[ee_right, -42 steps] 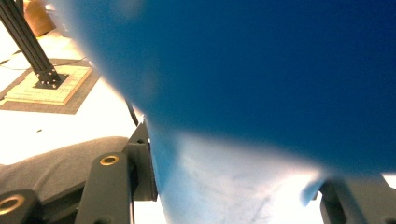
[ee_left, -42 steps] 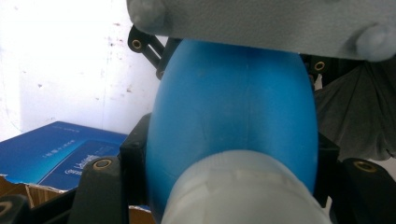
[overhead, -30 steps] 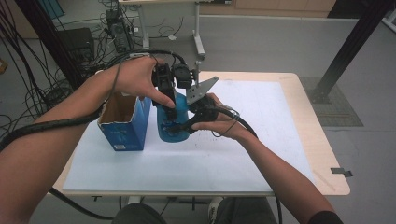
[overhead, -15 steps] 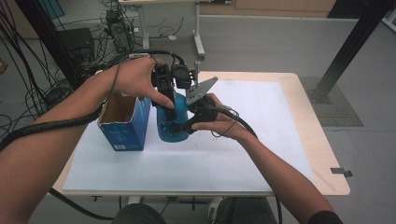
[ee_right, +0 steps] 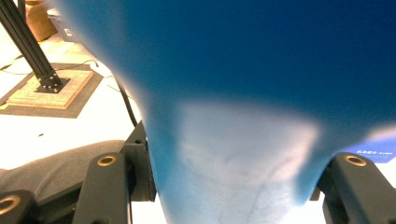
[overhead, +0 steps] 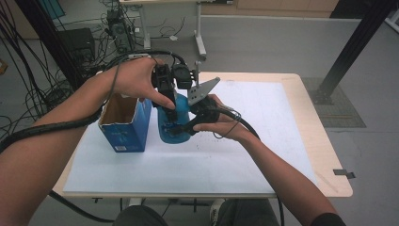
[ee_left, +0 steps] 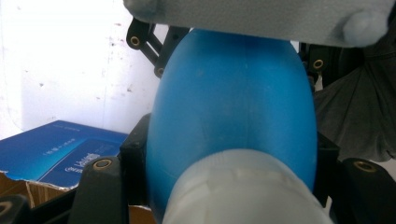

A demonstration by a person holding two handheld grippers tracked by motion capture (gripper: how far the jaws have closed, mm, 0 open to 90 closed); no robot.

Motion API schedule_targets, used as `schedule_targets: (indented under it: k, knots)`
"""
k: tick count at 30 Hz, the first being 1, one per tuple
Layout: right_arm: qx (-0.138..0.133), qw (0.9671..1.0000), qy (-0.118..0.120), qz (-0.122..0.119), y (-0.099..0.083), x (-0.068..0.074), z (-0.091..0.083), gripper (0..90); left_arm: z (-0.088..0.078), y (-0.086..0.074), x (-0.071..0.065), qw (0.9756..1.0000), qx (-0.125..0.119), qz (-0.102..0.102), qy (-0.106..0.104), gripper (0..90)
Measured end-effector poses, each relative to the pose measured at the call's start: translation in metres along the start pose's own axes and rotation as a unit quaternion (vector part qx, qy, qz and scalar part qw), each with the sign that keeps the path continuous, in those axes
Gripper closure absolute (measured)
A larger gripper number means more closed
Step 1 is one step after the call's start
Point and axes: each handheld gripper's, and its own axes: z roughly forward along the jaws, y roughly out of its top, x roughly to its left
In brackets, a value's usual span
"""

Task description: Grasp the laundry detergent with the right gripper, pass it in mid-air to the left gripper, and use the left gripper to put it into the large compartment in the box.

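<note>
I have both grippers clamped on the blue bottle (overhead: 173, 123), which stands on the white mat (overhead: 244, 155) near the table's middle: my right gripper (overhead: 181, 128) pinches its body from the side to steady it while my left gripper (overhead: 170, 110) grips the top from above. The open blue box (overhead: 126, 127) stands just beside it on my left, so the free room lies rightward and toward the far edge.

Open box (overhead: 123, 123) crowds the bottle's (overhead: 171, 123) left; right side free.

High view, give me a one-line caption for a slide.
Both grippers, left and right, clamp a blue bottle beside an open blue box on the white-topped table.
</note>
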Motion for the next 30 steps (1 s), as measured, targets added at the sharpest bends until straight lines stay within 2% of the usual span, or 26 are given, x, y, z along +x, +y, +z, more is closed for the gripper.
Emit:
schedule_targets:
  k: [2, 6, 9, 11, 15, 18, 21, 24, 30]
  knots:
    - [-0.001, 1.0000, 0.000, 0.002, 0.000, 0.000, 0.000, 38.7, 0.000, 0.000, 0.000, 1.0000, -0.001, 0.000, -0.001, 37.7]
    - [-0.002, 0.9999, 0.007, 0.013, -0.001, 0.000, -0.001, 29.4, 0.000, 0.000, 0.001, 1.0000, -0.001, -0.002, -0.003, 37.7]
    - [0.019, 0.9992, 0.006, 0.034, -0.003, 0.001, -0.003, 21.3, 0.000, -0.002, 0.002, 1.0000, 0.005, -0.005, -0.001, 37.6]
    - [0.034, 0.9983, -0.002, 0.047, -0.006, 0.000, -0.005, 13.6, -0.001, -0.003, 0.002, 1.0000, 0.005, -0.009, 0.000, 37.6]
    - [0.044, 0.9962, -0.015, 0.074, -0.011, -0.001, -0.015, 3.5, -0.005, -0.005, 0.005, 0.9998, 0.006, -0.018, -0.001, 37.6]
    - [0.063, 0.9947, -0.037, 0.072, -0.011, 0.000, -0.027, 1.8, -0.008, -0.006, 0.008, 0.9996, 0.006, -0.029, 0.001, 37.6]
    - [0.075, 0.9933, -0.040, 0.078, -0.012, -0.002, -0.041, 0.7, -0.011, -0.009, 0.011, 0.9988, 0.009, -0.047, 0.002, 37.6]
    - [0.089, 0.9905, -0.054, 0.089, -0.015, -0.004, -0.056, 0.5, -0.016, -0.013, 0.014, 0.9978, 0.008, -0.065, 0.005, 37.6]
    - [0.120, 0.9830, -0.087, 0.110, -0.024, -0.007, -0.087, 0.4, -0.030, -0.020, 0.019, 0.9950, 0.007, -0.098, 0.016, 37.6]
